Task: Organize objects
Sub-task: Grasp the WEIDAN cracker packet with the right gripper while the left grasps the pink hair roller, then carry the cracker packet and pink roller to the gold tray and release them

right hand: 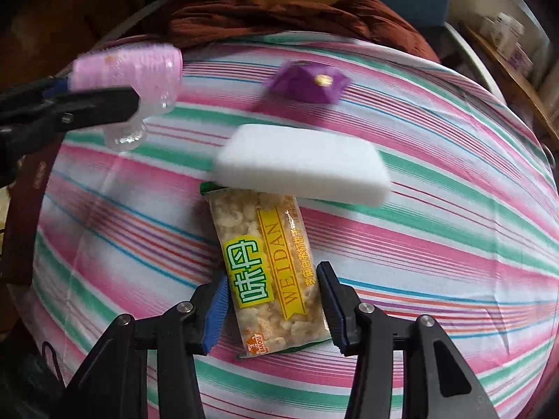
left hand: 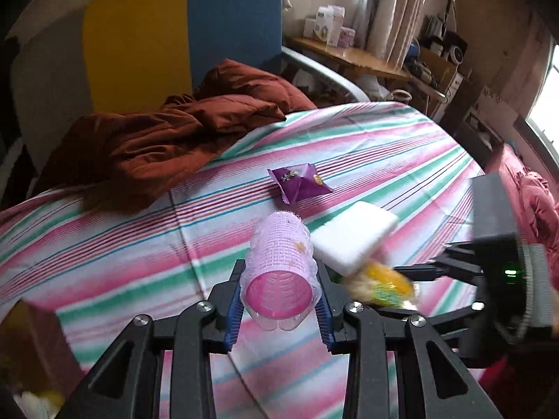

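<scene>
Left gripper [left hand: 279, 300] is clamping the hair roller [left hand: 279, 269]; right gripper [right hand: 272, 309] is pinching the snack bar [right hand: 269, 272]; sponge [right hand: 304, 164] and purple packet [right hand: 307, 82] are waiting, so 2 remain.

left claw [left hand: 279, 300]: clamped, loaded | right claw [right hand: 272, 303]: clamped, loaded

Your left wrist view looks close along its fingers across the striped bed [left hand: 104, 230]; your right does likewise (both share the white sponge [right hand: 304, 164]).
</scene>
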A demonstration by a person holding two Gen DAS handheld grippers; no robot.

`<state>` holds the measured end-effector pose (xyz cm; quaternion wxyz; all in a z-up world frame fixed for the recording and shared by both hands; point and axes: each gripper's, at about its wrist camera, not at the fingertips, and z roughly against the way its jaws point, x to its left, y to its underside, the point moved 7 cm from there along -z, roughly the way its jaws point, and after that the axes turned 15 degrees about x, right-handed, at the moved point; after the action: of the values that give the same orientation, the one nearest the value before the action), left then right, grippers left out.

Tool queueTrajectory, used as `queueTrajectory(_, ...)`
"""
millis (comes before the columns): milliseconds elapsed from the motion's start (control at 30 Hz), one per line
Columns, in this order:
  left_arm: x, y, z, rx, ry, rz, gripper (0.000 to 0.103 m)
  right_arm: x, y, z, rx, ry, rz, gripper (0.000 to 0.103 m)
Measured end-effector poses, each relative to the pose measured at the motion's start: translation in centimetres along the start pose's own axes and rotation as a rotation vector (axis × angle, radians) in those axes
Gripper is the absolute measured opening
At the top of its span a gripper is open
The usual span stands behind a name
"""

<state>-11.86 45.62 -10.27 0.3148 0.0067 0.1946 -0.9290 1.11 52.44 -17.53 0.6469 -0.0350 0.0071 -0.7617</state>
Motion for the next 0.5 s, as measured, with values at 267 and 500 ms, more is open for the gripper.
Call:
queueTrajectory(267,-0.5,4.0,5.4,-0.094,0.003,0.029,0.036,1.7,0.3,0.1,-0.012,-0.004,0.021,0.049)
queueTrajectory(500,-0.1,6.9,8.2,-0.147,0.029,0.065,0.036,4.2,0.2,-0.5,-0.005,0.015,0.024,0.049)
